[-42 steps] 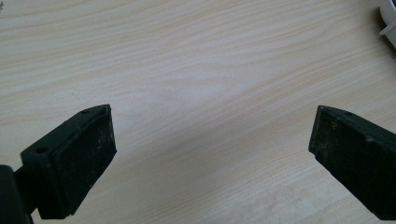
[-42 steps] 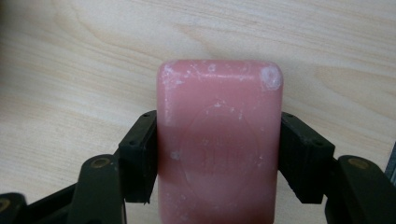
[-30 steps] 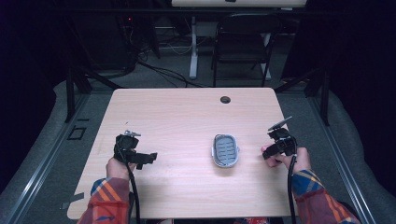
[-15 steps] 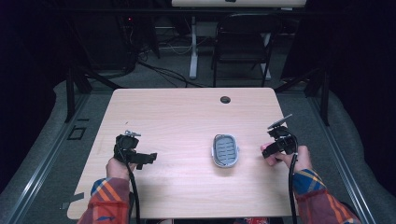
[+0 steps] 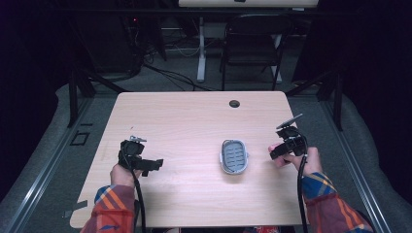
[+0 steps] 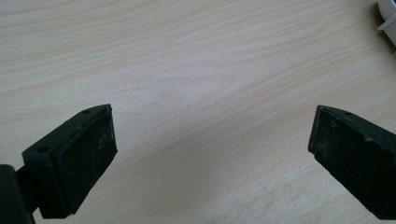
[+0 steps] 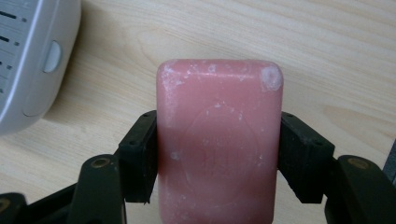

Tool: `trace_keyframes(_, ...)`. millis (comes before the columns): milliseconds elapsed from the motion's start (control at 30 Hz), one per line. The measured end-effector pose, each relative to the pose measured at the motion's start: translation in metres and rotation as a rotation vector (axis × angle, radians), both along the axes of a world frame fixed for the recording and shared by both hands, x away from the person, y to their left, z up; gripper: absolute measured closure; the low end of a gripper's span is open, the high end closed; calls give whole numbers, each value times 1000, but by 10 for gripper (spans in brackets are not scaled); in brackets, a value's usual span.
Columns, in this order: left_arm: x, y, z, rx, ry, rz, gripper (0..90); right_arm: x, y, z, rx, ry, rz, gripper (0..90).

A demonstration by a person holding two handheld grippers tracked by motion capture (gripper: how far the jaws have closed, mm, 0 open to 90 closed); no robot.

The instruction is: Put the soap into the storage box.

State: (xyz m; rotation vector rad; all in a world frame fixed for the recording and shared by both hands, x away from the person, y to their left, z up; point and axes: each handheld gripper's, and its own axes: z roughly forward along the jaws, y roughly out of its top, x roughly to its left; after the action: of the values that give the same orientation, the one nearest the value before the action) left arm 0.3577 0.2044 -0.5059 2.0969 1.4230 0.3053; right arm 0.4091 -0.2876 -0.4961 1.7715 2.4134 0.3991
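Note:
A pink bar of soap stands between the black jaws of my right gripper, which is shut on its two long sides. In the high view that right gripper hovers at the table's right, just right of a grey-and-white soap dish. The dish's white rim shows at the upper left of the right gripper view. My left gripper sits low over the table's left part, jaws wide open, with bare wood between them.
The light wood table has a dark cable hole near its far edge. A black chair and a desk leg stand beyond the table. Metal rails run along the floor on both sides.

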Motion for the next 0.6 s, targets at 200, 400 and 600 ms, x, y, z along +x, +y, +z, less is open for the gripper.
trace_keyframes(200,0,-1,0,0,0,-2,10,6,7,4,7,2,8,369)
trace_keyframes(400,0,-1,0,4,0,-3,14,7,10,8,10,0,11,369)
trace_keyframes(600,0,-1,-1,7,3,-7,16,8,9,14,13,-4,6,369)
